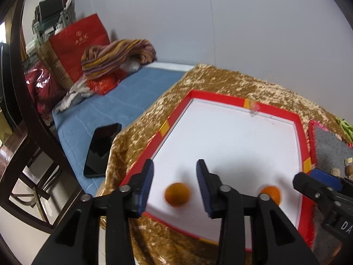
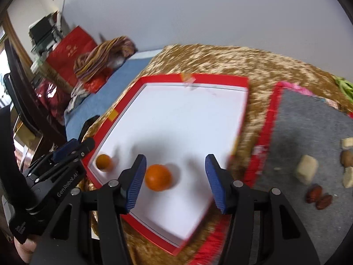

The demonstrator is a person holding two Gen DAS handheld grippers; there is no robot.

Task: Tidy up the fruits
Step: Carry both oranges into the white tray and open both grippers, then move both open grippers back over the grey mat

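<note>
Two oranges lie in a red-rimmed white tray (image 1: 216, 97) (image 2: 220, 80). The left orange (image 1: 177, 194) (image 2: 104, 162) rests below the gap of my left gripper (image 1: 175, 181), which is open and holds nothing. The right orange (image 1: 271, 194) (image 2: 158, 177) sits near the left finger of my right gripper (image 2: 176, 176), also open and empty. In the right wrist view the left gripper (image 2: 79, 146) appears at the tray's left corner. The right gripper's tip (image 1: 315, 176) enters the left wrist view at the right.
A gold cloth (image 1: 231, 77) covers the table. A grey mat (image 2: 308, 132) right of the tray carries nuts, red dates (image 2: 318, 197) and pale cubes (image 2: 306, 171). A black phone (image 1: 102, 150) lies on the blue bed (image 1: 132, 97). Bags and clothes pile at the far left.
</note>
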